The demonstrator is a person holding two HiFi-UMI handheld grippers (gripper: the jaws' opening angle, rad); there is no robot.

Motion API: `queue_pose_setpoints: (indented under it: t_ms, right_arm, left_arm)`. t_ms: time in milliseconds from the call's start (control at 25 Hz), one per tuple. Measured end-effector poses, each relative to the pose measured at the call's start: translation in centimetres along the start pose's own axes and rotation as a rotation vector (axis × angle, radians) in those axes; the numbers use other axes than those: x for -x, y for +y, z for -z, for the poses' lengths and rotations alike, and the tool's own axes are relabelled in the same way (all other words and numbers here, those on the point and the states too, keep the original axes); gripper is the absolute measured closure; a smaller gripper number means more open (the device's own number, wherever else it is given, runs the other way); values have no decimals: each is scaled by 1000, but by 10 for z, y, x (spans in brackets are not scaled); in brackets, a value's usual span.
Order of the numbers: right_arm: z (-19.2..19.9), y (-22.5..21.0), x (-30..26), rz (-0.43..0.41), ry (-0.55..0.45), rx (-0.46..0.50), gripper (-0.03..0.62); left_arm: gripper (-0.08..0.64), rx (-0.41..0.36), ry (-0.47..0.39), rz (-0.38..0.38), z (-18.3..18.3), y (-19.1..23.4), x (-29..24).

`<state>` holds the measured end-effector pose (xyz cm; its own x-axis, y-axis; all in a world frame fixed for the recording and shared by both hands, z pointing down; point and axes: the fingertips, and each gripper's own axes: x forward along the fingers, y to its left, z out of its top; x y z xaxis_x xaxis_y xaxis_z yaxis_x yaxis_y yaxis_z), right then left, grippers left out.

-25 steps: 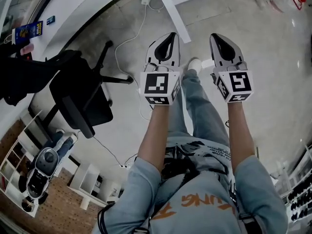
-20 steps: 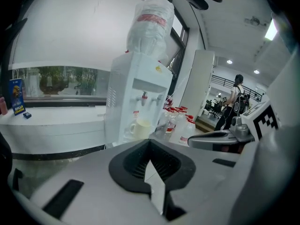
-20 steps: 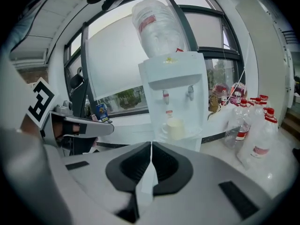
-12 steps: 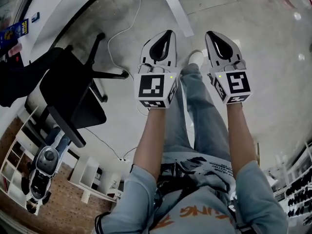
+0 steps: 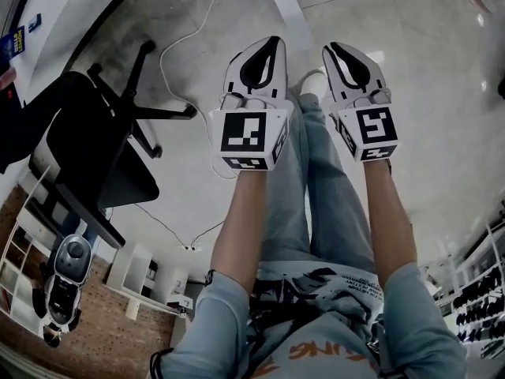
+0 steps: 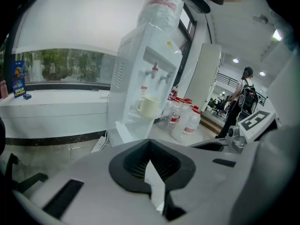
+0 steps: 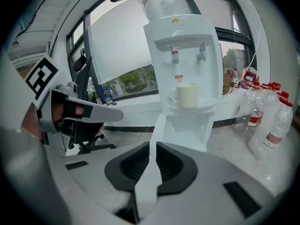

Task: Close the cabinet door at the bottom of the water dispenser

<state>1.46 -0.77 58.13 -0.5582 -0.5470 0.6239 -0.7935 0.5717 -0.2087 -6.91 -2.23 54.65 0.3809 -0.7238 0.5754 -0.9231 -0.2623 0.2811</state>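
The white water dispenser (image 7: 185, 64) stands ahead with a bottle on top and a cream cup (image 7: 187, 95) under its taps. Its bottom cabinet door (image 7: 158, 131) hangs open, swung out towards me; in the head view it shows as a white strip (image 5: 286, 10). The left gripper view shows the dispenser (image 6: 140, 78) from its side. My left gripper (image 5: 267, 47) and right gripper (image 5: 339, 52) are held side by side, short of the door, over the floor. Both are shut with nothing in them (image 6: 151, 146) (image 7: 153, 149).
A black office chair (image 5: 91, 152) stands to the left, with a cable (image 5: 177, 61) trailing on the floor. Several plastic water bottles (image 7: 265, 118) sit to the right of the dispenser. A person (image 6: 243, 95) stands far off. My legs and a white shoe (image 5: 314, 81) are below the grippers.
Both grippers have sunk together towards the floor and stayed shut. In the head view the chair and the floor have shifted as I bent lower.
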Motion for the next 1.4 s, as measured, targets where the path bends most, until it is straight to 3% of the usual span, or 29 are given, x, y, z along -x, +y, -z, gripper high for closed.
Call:
queue_pose_setpoints:
  t_ms: [120,200,560,1080,1400]
  right_arm:
    - [16,6,-17,-16,37,12,531]
    - [25,10,-29,-30,68,14,442]
    - [51,14,-66,-30,183,47,390]
    - [85,20,-90,13,314,73,380]
    - [94,14,-92,126,326,22,383]
  left_arm:
    - [540,-3,13,4,9,6,-5]
    - [540,3,24,-2,16,12,-6]
    - [540,17,77,2,34,27,-13]
    - [540,-8,127,77,42,42,-28]
    - [540,-42,146,161,42,42,-30]
